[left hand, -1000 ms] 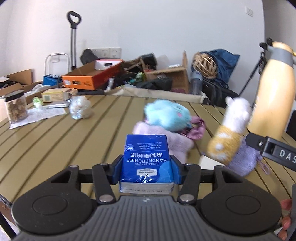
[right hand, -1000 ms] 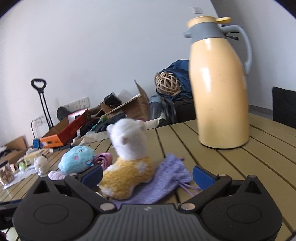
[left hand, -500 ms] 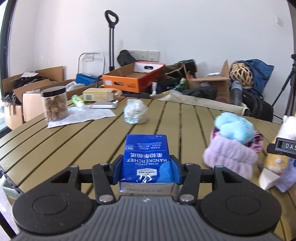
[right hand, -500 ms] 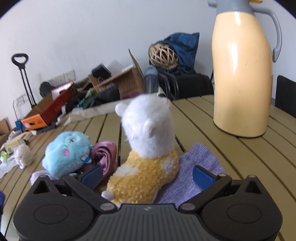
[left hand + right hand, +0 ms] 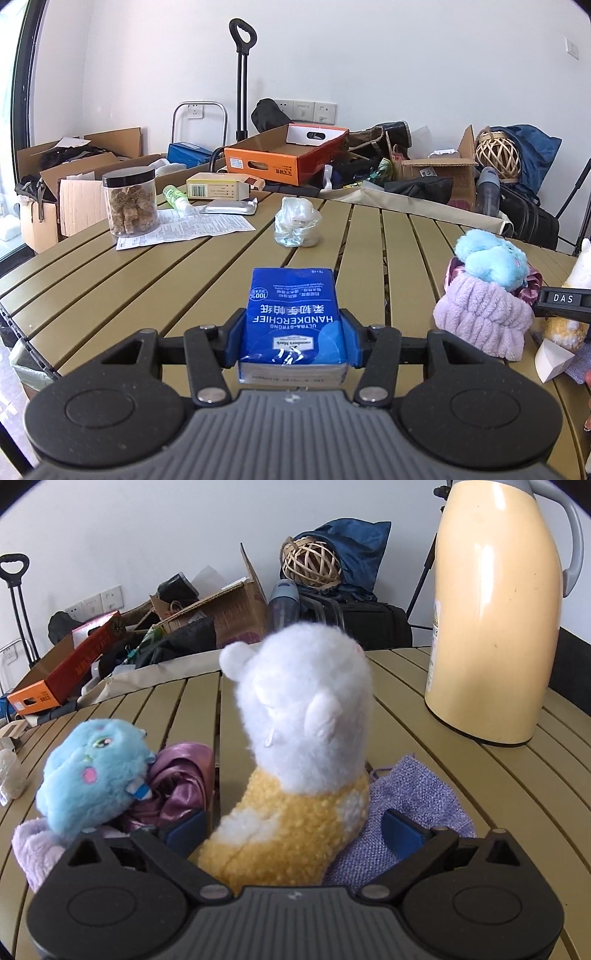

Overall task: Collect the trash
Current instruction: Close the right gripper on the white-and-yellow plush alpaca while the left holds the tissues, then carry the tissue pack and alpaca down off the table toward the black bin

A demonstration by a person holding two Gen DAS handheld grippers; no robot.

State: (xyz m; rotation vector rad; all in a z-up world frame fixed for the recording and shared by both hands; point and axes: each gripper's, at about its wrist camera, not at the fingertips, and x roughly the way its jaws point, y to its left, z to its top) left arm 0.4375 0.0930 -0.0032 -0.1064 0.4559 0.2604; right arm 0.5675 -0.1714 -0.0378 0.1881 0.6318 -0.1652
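Observation:
My left gripper [image 5: 291,332] is shut on a blue handkerchief tissue pack [image 5: 291,295], held above the slatted table [image 5: 184,280]. A crumpled clear plastic bag [image 5: 297,225] lies on the table beyond it. My right gripper [image 5: 293,827] is closing around the yellow body of a white-headed alpaca plush [image 5: 303,709]. The plush stands between the blue pads, and a small gap still shows at the right pad. One right finger [image 5: 561,299] shows at the edge of the left wrist view.
A blue plush [image 5: 96,764] rests on lilac fleece [image 5: 484,317] and shiny purple cloth. A purple knit pouch [image 5: 410,801] lies under the alpaca. A tall cream jug [image 5: 495,609] stands far right. A snack jar [image 5: 129,203] and a printed sheet [image 5: 184,229] sit far left.
The left gripper swung left with the tissue pack, bringing the jar and plastic bag into view. The right gripper came closer to the alpaca plush and its jaws narrowed around it.

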